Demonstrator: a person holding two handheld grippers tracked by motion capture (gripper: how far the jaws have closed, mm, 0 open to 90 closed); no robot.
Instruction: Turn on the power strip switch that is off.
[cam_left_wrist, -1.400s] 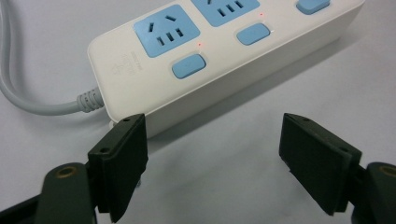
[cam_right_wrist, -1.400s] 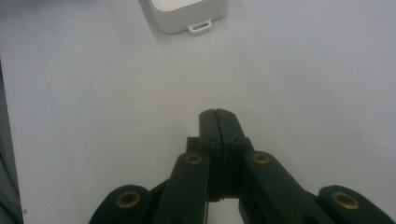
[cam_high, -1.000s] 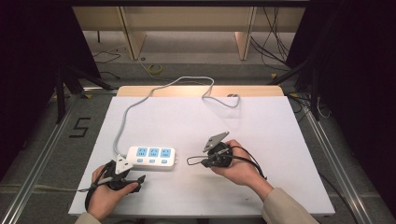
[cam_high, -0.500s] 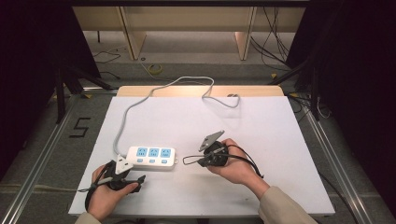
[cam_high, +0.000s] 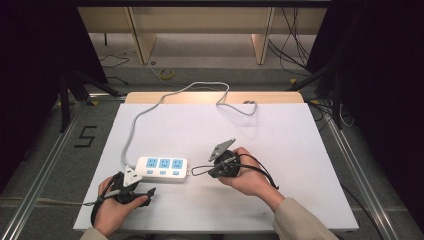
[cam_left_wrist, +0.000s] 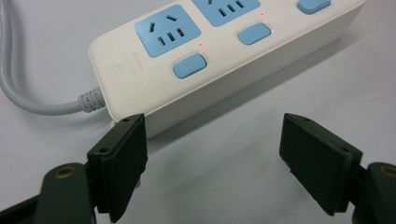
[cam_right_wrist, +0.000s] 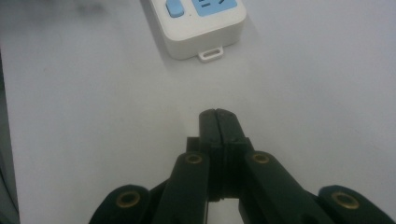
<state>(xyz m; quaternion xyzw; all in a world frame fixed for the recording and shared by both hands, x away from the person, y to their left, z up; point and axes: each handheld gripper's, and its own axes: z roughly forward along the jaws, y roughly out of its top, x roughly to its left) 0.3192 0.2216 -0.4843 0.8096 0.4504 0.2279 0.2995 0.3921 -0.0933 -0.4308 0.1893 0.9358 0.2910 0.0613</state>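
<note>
A white bench (cam_high: 300, 150) stands with a strip of bare wood (cam_high: 215, 96) along its far edge. Past that edge, pale wooden furniture legs (cam_high: 141, 37) rise from a grey floor strewn with loose cables (cam_high: 292, 37), a small yellow coil (cam_high: 166, 74) among them. On the floor left of the bench a black numeral 5 (cam_high: 86, 136) is marked, beside a metal rail (cam_high: 47, 165).

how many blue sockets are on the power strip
3, in a row along the top of the power strip: left socket nearest the cord end, middle socket, right socket.
</note>
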